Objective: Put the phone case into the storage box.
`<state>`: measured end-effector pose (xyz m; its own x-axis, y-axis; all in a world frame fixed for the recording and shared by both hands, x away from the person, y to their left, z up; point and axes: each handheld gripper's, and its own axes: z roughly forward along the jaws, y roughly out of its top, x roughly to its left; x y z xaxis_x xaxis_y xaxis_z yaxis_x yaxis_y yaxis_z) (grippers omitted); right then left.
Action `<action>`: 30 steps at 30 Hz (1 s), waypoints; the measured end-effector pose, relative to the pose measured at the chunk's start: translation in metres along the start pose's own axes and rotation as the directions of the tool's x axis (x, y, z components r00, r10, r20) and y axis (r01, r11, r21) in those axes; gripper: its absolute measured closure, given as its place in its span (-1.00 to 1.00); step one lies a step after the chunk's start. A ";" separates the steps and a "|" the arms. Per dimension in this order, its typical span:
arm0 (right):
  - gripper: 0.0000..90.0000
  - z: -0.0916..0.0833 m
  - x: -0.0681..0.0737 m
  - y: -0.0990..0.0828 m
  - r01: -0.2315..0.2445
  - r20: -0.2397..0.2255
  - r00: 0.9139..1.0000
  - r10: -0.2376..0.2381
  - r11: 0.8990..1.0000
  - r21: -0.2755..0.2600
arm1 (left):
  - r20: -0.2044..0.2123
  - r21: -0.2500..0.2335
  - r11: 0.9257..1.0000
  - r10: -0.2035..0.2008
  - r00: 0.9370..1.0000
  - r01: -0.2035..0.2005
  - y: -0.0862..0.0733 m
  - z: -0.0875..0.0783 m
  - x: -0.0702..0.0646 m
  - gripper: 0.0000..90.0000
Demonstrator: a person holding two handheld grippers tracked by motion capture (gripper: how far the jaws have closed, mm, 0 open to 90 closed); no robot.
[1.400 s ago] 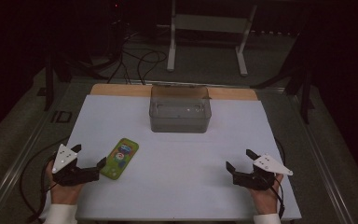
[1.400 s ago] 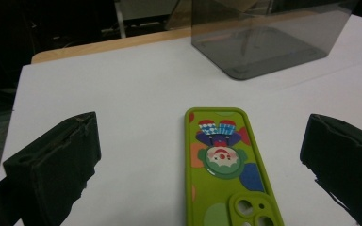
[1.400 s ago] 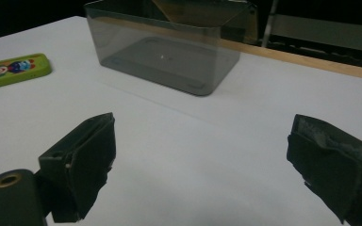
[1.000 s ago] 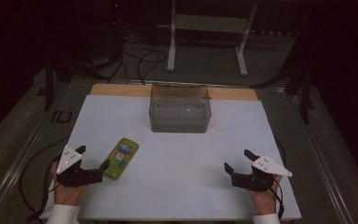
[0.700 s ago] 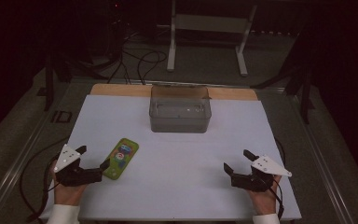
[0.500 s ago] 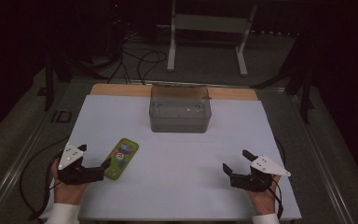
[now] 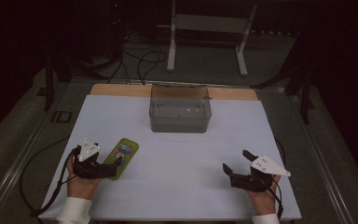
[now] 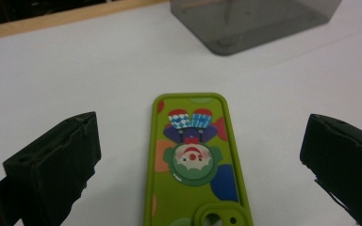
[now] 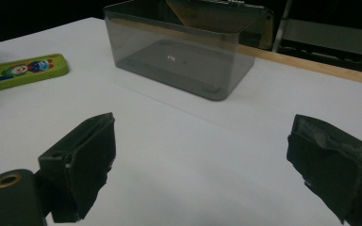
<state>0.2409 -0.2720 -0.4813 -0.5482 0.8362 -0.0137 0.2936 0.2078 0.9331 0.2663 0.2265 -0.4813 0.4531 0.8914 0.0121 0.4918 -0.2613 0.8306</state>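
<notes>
left gripper [image 8: 200,155] jaws spread wide astride green phone case [image 8: 195,165], lined up to pinch | right gripper [image 7: 237,169] jaws open, idle at 4 o'clock | grey bin [image 7: 180,108] at 12 o'clock on bench [image 7: 186,186], likely drop spot

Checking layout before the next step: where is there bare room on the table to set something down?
Widest bare stretch: between the green phone case and the right gripper, in front of the clear bin. Bare strips flank the bin too. Tightest spot: around the left gripper at the case.
</notes>
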 end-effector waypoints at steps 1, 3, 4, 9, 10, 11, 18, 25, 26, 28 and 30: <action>-0.81 0.000 0.000 0.000 0.000 -0.001 1.000 0.000 1.000 0.001 | 0.005 0.019 1.000 0.011 1.000 -0.011 0.000 0.005 -0.002 -1.00; -0.81 0.000 0.000 0.000 -0.002 0.000 1.000 0.002 1.000 0.001 | 0.003 0.039 0.999 0.023 1.000 -0.023 0.000 0.010 -0.004 -1.00; -0.81 0.000 -0.001 0.000 -0.002 -0.001 1.000 0.002 1.000 0.001 | 0.003 0.039 0.999 0.023 1.000 -0.023 0.000 0.010 -0.004 -1.00; -0.81 0.000 0.000 0.000 0.002 -0.001 1.000 -0.002 1.000 0.001 | -0.002 0.088 0.995 0.053 0.999 -0.052 -0.004 0.022 -0.009 -1.00; -0.81 0.000 0.000 0.000 0.002 -0.001 1.000 -0.002 1.000 0.001 | -0.002 0.088 0.995 0.053 0.999 -0.052 -0.004 0.022 -0.009 -1.00; -0.81 -0.001 0.000 0.000 0.000 -0.002 1.000 0.000 1.000 0.001 | 0.007 0.100 0.994 0.050 0.999 -0.051 -0.005 0.025 -0.008 -1.00; -0.81 0.000 0.000 0.001 0.000 -0.003 1.000 0.000 1.000 -0.002 | -0.003 0.163 0.985 0.054 0.999 -0.052 -0.013 0.038 -0.006 -1.00; -0.81 -0.002 -0.001 0.002 -0.002 -0.002 1.000 0.002 1.000 -0.007 | -0.008 0.222 0.975 0.027 1.000 -0.025 -0.023 0.044 -0.001 -1.00; -0.81 -0.002 -0.001 0.002 -0.003 -0.001 1.000 0.003 1.000 -0.007 | -0.005 0.229 0.973 0.026 1.000 -0.024 -0.024 0.044 -0.001 -1.00; -0.81 -0.002 -0.002 0.002 -0.005 -0.001 1.000 0.005 1.000 -0.007 | -0.001 0.240 0.970 0.030 1.000 -0.029 -0.025 0.044 -0.002 -1.00; -0.81 -0.002 -0.001 0.002 -0.004 0.000 1.000 0.004 1.000 -0.007 | -0.008 0.263 0.964 0.033 0.999 -0.030 -0.027 0.045 -0.003 -1.00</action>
<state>0.2407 -0.2737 -0.4789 -0.5471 0.8370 -0.0100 0.2899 0.2007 0.9358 0.2853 0.2136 -0.5288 0.4631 0.8852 0.0439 0.6565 -0.3759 0.6540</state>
